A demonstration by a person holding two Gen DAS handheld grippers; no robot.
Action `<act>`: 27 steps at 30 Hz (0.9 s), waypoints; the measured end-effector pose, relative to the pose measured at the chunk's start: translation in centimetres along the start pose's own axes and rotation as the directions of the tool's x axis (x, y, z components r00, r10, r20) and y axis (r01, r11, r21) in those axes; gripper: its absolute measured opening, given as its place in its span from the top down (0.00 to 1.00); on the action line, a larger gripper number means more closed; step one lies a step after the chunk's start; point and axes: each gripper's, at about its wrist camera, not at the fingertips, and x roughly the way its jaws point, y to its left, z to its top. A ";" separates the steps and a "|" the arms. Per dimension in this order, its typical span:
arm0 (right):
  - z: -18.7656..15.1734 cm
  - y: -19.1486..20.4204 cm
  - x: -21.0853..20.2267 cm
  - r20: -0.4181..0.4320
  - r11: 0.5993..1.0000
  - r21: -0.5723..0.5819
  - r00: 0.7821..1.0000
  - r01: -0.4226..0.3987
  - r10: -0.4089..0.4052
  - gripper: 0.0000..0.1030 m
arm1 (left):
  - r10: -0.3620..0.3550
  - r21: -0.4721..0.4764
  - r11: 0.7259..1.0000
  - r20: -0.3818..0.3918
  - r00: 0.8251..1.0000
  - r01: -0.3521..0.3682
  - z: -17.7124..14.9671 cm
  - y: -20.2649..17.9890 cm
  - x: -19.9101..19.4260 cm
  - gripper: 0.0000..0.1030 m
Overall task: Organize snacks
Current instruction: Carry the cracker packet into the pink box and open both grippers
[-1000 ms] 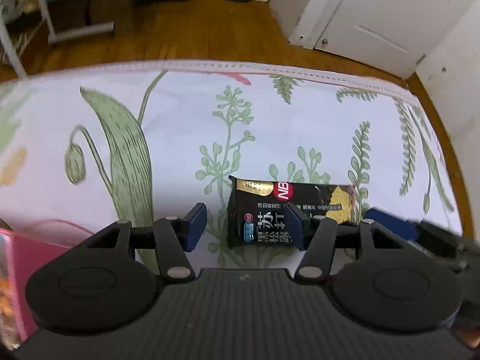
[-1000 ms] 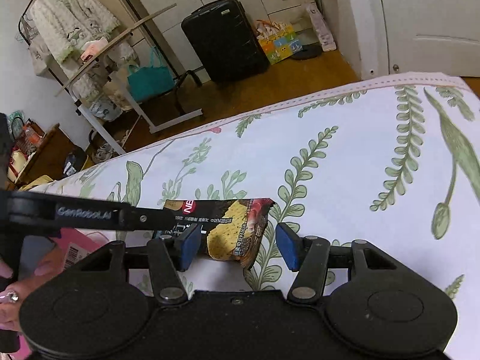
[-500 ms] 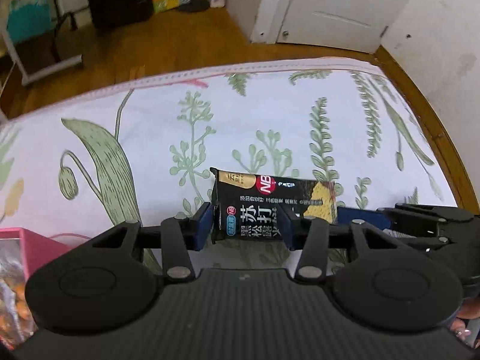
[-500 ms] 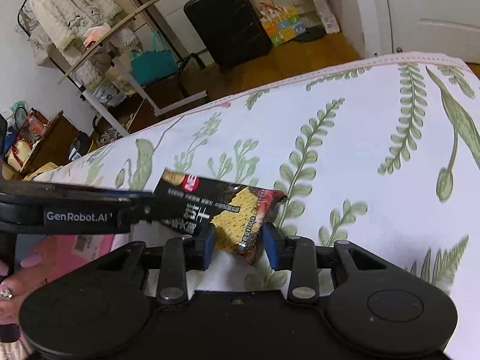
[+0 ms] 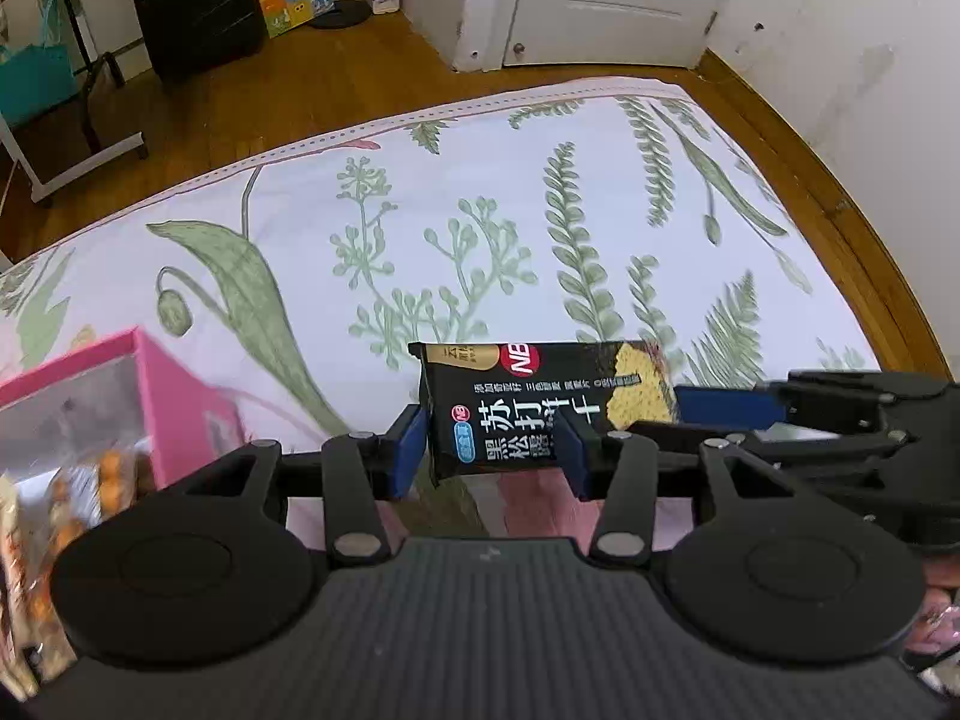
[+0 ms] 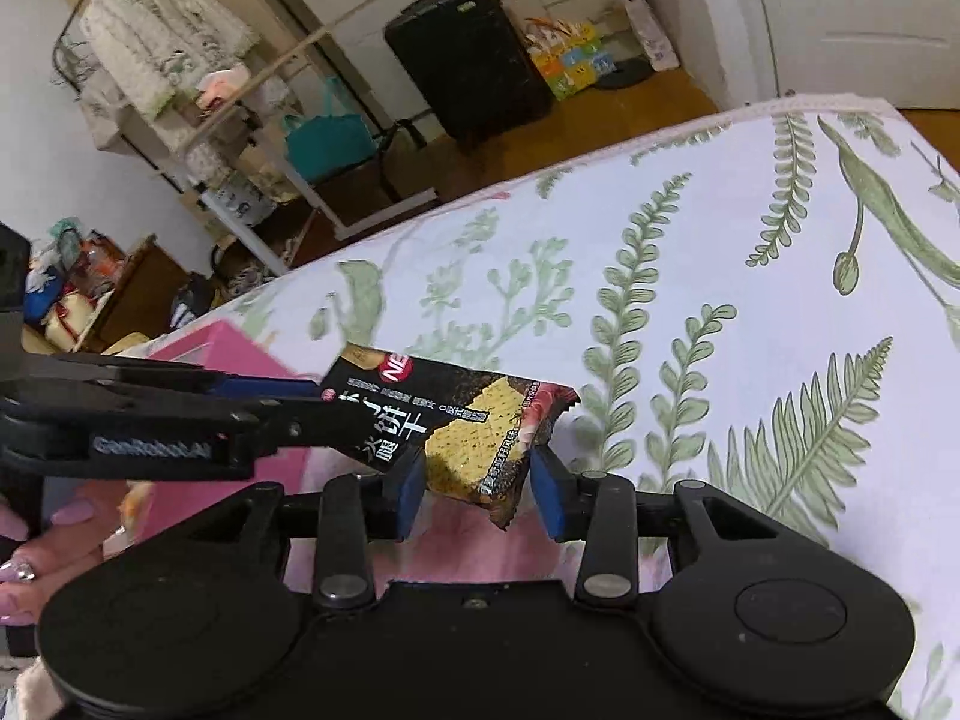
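Note:
A black cracker packet (image 5: 528, 402) with white writing hangs in the air above the flowered sheet. My left gripper (image 5: 491, 450) is shut on its left end, the blue pads pressing both sides. My right gripper (image 6: 478, 489) is shut on the other end, where a yellow cracker is printed on the packet (image 6: 462, 426). In the left wrist view the right gripper (image 5: 720, 405) reaches in from the right. In the right wrist view the left gripper (image 6: 300, 396) comes in from the left. A pink box (image 5: 174, 396) holding bagged snacks (image 5: 90, 480) stands just left of the packet.
The flowered sheet (image 5: 480, 210) stretches ahead and to the right, ending at a wooden floor. A black suitcase (image 5: 192, 0), a clothes rack (image 6: 168, 60) and a white door (image 5: 600, 0) lie beyond. A hand (image 6: 36, 546) holds the left gripper's handle.
Both grippers closed on the packet where it lay on the sheet, then lifted it. The pair has carried it leftwards, and the pink box now sits closer.

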 end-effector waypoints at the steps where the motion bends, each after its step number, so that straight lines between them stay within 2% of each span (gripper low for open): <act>1: -0.2 0.6 -0.7 0.002 1.000 -0.014 1.000 0.001 -0.001 0.56 | -0.008 -0.007 1.000 0.001 1.000 0.008 -0.4 0.0 -0.8 0.56; 4: -0.4 2.1 -2.5 0.007 0.999 -0.045 1.000 -0.003 0.003 0.56 | -0.042 -0.033 0.999 0.002 0.999 0.042 -1.3 0.3 -3.4 0.56; 9: -1.1 5.6 -5.1 -0.003 0.994 -0.106 1.000 -0.024 0.024 0.56 | -0.069 -0.042 0.997 0.044 0.997 0.071 -3.0 1.0 -9.0 0.56; 13: -1.4 9.4 -6.6 0.003 0.982 -0.179 0.998 -0.057 0.059 0.59 | -0.043 -0.031 0.998 0.087 0.995 0.046 -4.4 1.8 -14.0 0.56; 16: -1.6 12.1 -7.0 0.004 0.972 -0.207 0.993 -0.113 0.116 0.59 | -0.004 -0.024 1.000 0.116 0.993 0.007 -5.7 2.9 -17.7 0.56; 19: -1.5 14.2 -6.9 -0.006 0.962 -0.218 0.986 -0.166 0.169 0.60 | -0.004 -0.053 0.999 0.136 0.991 0.012 -6.7 4.9 -20.6 0.56; 23: -1.3 17.0 -5.7 -0.030 0.944 -0.253 0.977 -0.211 0.210 0.60 | 0.031 -0.109 0.994 0.157 0.987 -0.014 -8.6 7.7 -22.6 0.56; 27: -1.7 19.4 -3.9 -0.062 0.933 -0.289 0.977 -0.214 0.205 0.60 | 0.068 -0.161 0.986 0.137 0.988 -0.046 -10.2 10.3 -21.9 0.56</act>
